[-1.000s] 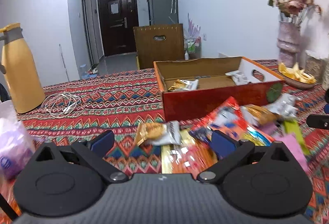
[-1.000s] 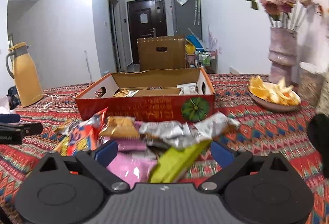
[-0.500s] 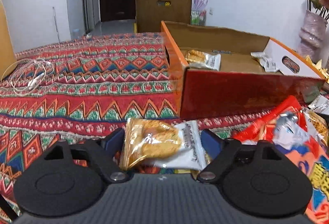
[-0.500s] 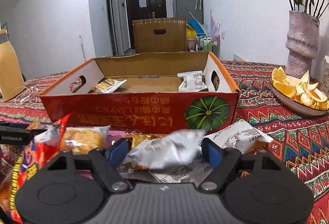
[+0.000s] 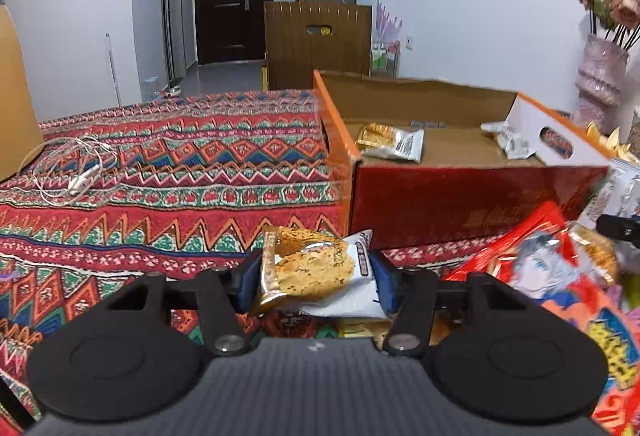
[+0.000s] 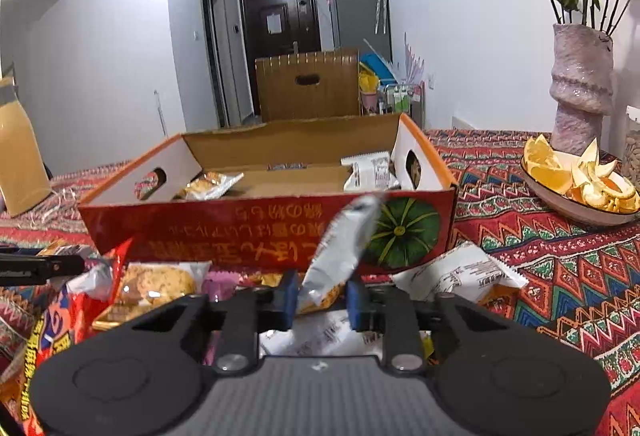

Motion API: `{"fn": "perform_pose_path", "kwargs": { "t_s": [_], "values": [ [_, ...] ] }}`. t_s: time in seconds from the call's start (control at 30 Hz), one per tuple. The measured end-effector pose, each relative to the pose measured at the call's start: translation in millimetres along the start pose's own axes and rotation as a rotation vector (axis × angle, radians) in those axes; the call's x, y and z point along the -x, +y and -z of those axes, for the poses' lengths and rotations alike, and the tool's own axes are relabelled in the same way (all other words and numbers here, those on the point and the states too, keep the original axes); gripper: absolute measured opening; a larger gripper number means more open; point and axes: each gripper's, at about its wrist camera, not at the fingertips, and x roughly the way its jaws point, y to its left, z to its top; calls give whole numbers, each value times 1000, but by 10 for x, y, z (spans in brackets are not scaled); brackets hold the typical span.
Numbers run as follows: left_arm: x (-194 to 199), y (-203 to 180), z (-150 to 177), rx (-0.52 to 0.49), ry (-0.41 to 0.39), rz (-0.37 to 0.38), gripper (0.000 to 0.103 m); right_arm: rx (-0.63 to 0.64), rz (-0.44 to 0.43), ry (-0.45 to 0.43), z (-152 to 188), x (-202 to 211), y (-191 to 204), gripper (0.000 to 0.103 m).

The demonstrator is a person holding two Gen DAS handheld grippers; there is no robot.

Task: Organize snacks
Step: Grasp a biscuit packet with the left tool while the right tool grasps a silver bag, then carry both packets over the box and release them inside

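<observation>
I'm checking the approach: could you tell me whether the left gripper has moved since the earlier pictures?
Yes. The left gripper has come forward toward the orange box, closing on the cookie packet.

Bright ceiling glare, fisheye-bent edges, dark corners, slight motion blur

A table spread with a red patterned cloth bears an open cardboard box, with loose snack packets heaped before it, white earphones well left, and a fruit bowl and vase right.
</observation>
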Motion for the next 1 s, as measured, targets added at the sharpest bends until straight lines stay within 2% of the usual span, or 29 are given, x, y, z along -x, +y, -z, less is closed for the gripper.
{"fn": "perform_pose_path", "kwargs": {
  "t_s": [0.23, 0.5, 0.7, 1.0],
  "values": [
    [385, -129, 4, -6, -30, 5, 56, -4, 4, -65, -17, 199, 22, 16],
    [1101, -361, 229, 18, -76, 35, 56, -29, -21, -97, 89, 827, 2, 16],
    [1678, -595, 569, 29, -104, 48, 56, -10, -55, -73, 452, 1408, 50, 16],
    [2042, -876, 862, 14, -86, 76, 56, -38, -78, -45, 876, 1970, -9, 16]
  ]
}}
